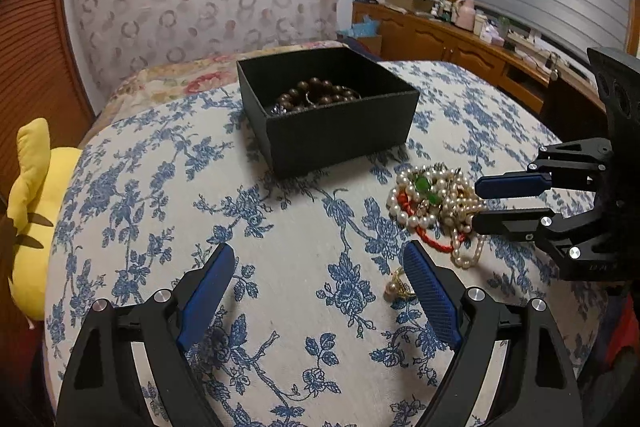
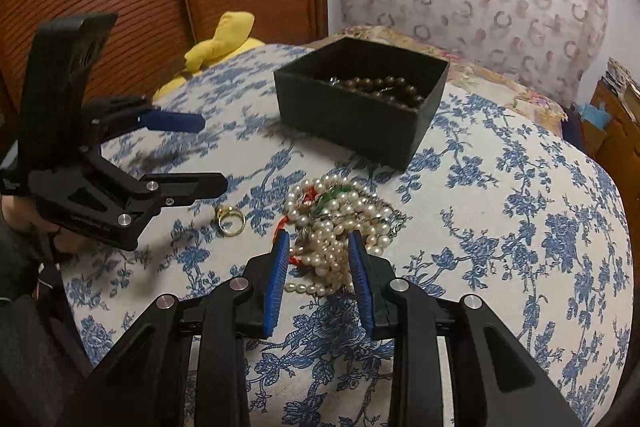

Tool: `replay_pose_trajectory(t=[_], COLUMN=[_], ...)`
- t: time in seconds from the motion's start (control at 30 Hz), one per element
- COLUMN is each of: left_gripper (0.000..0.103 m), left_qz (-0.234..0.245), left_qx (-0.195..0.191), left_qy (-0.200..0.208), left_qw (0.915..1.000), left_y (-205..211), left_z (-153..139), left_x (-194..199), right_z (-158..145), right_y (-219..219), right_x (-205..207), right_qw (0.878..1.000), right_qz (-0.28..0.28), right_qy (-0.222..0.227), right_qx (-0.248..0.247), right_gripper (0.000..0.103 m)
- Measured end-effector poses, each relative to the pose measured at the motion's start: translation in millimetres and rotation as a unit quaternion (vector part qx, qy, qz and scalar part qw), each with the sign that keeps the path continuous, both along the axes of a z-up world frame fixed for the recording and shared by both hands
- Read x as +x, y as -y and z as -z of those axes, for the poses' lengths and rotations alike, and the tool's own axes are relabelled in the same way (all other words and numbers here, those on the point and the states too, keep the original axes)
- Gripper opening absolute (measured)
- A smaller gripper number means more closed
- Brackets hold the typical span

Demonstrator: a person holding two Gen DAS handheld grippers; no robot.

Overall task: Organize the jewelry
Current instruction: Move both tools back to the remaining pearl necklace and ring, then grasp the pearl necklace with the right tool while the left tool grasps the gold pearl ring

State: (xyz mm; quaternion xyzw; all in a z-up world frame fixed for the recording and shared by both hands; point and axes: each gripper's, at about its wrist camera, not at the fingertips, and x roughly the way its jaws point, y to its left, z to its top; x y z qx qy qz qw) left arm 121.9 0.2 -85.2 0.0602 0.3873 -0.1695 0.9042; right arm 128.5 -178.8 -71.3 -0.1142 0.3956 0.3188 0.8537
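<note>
A: Where does your right gripper (image 2: pixel 320 247) stand?

B: Your blue pads (image 2: pixel 277 283) sit one on each side of the near end of the pearl heap (image 2: pixel 340 223), with a gap between them filled by pearl strands. The jaws are partly parted; whether the pads press the pearls I cannot tell. In the left wrist view the same gripper (image 1: pixel 478 205) comes in from 3 o'clock, its tips at the heap's (image 1: pixel 436 203) right edge.

A: And your left gripper (image 1: pixel 320 263)?

B: Spread wide, nothing between its fingers, hovering over the blue-flowered cloth (image 1: pixel 280 227). Just beside its right finger, at 4 o'clock of centre, lies the gold ring (image 1: pixel 398 287). From your right wrist that ring (image 2: pixel 230 221) lies at 9 o'clock of the heap, near the left gripper's (image 2: pixel 214 155) lower finger, apart from it.

A: Farther out?

B: The black box (image 1: pixel 332 135) stands at 12 o'clock, open, with dark brown beads (image 1: pixel 320 93) inside. In the heap, green stones (image 2: pixel 334 197) and a red cord (image 2: pixel 282 223) show. A yellow plush (image 1: pixel 32 211) lies at 9 o'clock off the cloth's edge.
</note>
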Motion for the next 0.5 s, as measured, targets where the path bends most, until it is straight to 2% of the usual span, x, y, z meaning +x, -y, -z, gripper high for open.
replay_pose_trajectory(t=[0.07,0.2,0.3,0.37,0.5], left_gripper=[0.090,0.093,0.095,0.095,0.095], left_qz=[0.000,0.005,0.012,0.016,0.023], left_qx=[0.005,0.005,0.017,0.033,0.039], left_qy=[-0.004,-0.015,-0.038,-0.048,-0.048], left_qw=[1.0000,0.9999,0.9991,0.9981,0.9978], left_y=[1,2,7,12,15], left_z=[2,4,11,16,16], left_x=[2,5,10,12,11], right_z=[3,9,9,7,3], right_y=[-3,-3,0,1,4], right_x=[1,6,6,4,0], right_qw=[1.000,1.000,1.000,1.000,1.000], right_qz=[-0.001,0.005,0.005,0.001,0.000], right_qy=[0.001,0.000,-0.001,0.001,0.011], right_qx=[-0.012,-0.026,-0.020,-0.014,-0.009], right_gripper=[0.033,0.033,0.022,0.010,0.010])
